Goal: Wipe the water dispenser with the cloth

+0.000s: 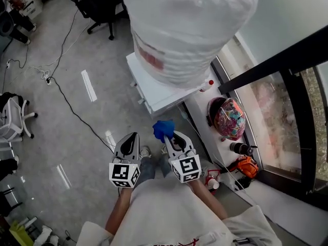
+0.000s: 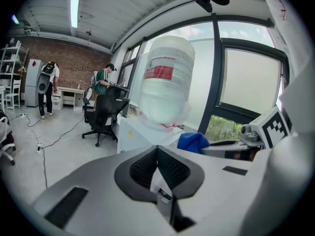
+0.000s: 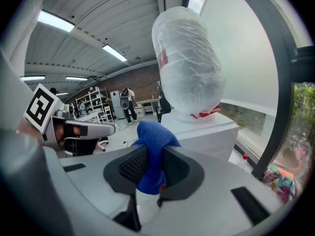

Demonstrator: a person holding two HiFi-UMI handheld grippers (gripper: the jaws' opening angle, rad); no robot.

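The white water dispenser (image 1: pixel 159 88) stands ahead of me, topped by a big plastic-wrapped water bottle (image 1: pixel 187 29) with a red label. The bottle (image 3: pixel 189 65) fills the right gripper view above the white cabinet top (image 3: pixel 206 132). My right gripper (image 1: pixel 170 136) is shut on a blue cloth (image 1: pixel 163 129), bunched between its black pads (image 3: pixel 152 156). My left gripper (image 1: pixel 130 140) hangs beside it, jaws closed with nothing between them; in the left gripper view the blue cloth (image 2: pixel 193 142) and bottle (image 2: pixel 165 80) lie ahead. Both grippers are short of the dispenser.
A windowsill (image 1: pixel 225 147) to the right holds a colourful helmet (image 1: pixel 228 118), an orange item (image 1: pixel 246 165) and cups. An office chair (image 1: pixel 100 6) stands behind the dispenser, another chair (image 1: pixel 15 119) at left. Cables (image 1: pixel 66 99) cross the grey floor. Two people (image 2: pixel 103 85) stand far back.
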